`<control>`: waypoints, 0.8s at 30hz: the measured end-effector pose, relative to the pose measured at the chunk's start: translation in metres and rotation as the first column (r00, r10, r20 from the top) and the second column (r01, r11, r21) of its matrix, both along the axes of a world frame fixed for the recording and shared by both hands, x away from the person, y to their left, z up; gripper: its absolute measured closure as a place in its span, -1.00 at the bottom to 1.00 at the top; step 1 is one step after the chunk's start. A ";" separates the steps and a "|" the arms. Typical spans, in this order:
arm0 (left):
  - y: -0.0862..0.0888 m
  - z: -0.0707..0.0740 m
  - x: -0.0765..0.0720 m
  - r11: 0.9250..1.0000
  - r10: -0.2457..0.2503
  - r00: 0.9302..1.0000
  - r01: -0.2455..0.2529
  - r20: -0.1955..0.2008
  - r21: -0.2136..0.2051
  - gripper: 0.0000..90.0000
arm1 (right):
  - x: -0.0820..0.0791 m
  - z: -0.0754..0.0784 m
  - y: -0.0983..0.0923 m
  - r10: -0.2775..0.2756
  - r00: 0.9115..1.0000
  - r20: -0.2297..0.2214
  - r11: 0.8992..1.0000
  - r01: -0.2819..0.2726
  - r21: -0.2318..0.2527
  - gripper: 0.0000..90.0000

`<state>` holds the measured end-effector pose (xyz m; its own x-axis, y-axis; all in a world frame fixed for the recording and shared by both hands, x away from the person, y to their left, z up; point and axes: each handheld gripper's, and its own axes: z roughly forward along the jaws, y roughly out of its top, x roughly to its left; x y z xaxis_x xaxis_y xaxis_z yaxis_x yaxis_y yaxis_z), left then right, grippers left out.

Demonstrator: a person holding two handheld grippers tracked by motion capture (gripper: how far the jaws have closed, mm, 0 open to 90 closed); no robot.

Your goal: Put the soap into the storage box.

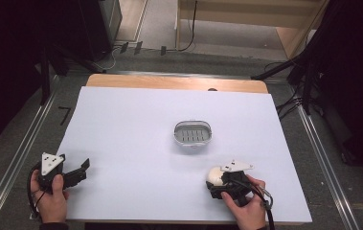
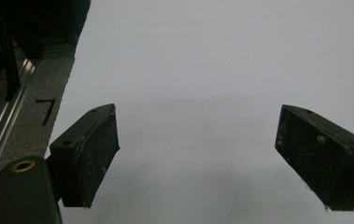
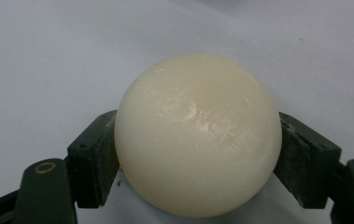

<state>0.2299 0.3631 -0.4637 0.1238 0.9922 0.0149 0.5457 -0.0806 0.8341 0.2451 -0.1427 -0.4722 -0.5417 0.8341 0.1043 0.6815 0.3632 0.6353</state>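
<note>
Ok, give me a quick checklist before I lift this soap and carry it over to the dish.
1. Right gripper pads on both sides of the soap bar: ok, pressed against it.
2. Soap centred between the jaws: ok.
3. Soap dish free to receive it: ok, nothing inside.
4. Path across the table to the dish: ok, nothing in the way.
5. Left gripper out of the way: ok, open over bare table at the near left.
6. Grip firm enough on slippery soap: cannot tell.
</note>
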 end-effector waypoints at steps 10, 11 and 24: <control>0.000 0.000 0.000 1.000 0.002 1.000 -0.002 0.004 -0.005 -0.68 | -0.003 0.010 0.000 0.022 1.000 0.022 1.000 -0.022 -0.002 -0.46; 0.000 0.000 0.000 1.000 0.002 1.000 -0.002 0.004 -0.005 -0.68 | -0.003 0.010 0.000 0.022 1.000 0.022 1.000 -0.022 -0.002 -0.46; 0.001 0.000 -0.001 1.000 0.004 1.000 -0.004 0.010 -0.012 -0.68 | -0.001 0.024 -0.016 0.000 1.000 0.018 1.000 0.001 -0.012 -0.45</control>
<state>0.2293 0.3644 -0.4637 0.1194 0.9928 0.0046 0.5379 -0.0686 0.8402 0.2443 -0.1590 -0.4485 -0.5430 0.8355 0.0846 0.6701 0.3704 0.6432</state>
